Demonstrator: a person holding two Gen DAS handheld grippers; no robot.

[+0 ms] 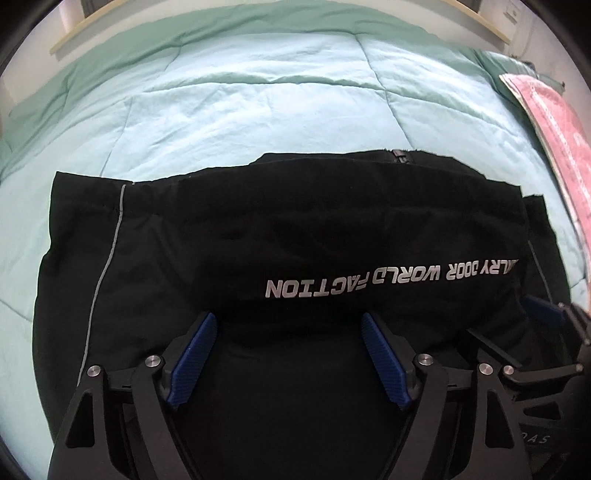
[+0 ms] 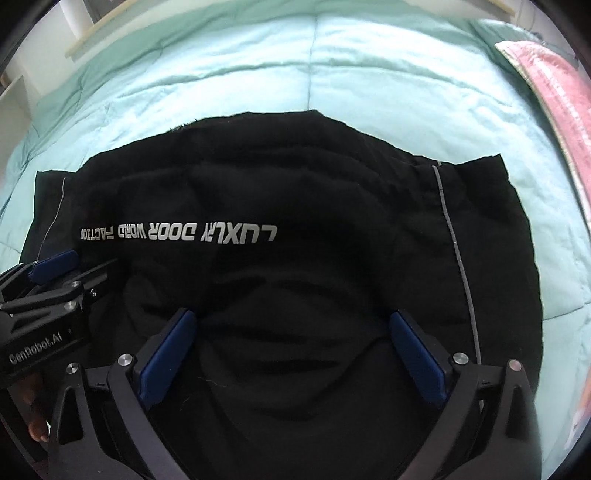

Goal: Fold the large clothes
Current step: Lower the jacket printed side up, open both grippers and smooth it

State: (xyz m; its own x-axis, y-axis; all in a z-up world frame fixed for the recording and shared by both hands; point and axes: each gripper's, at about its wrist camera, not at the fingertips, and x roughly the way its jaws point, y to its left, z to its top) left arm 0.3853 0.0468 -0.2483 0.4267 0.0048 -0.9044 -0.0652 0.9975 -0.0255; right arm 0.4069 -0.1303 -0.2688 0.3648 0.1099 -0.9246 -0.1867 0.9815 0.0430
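Observation:
A black jacket [image 1: 258,229] with silver lettering and grey piping lies folded flat on the light green bedspread [image 1: 258,103]; it also shows in the right wrist view [image 2: 295,192]. My left gripper [image 1: 288,325] is open, its blue pads [image 1: 195,354] spread over the jacket's near edge, holding nothing. My right gripper [image 2: 291,325] is open too, over the jacket's near part, empty. Each gripper shows in the other's view: the right one at the right edge [image 1: 546,314], the left one at the left edge [image 2: 55,266].
A pink cloth [image 1: 554,140] lies along the right side of the bed, also seen in the right wrist view [image 2: 554,85]. A wooden bed frame edge [image 1: 88,33] and white wall lie beyond the bedspread [image 2: 369,66].

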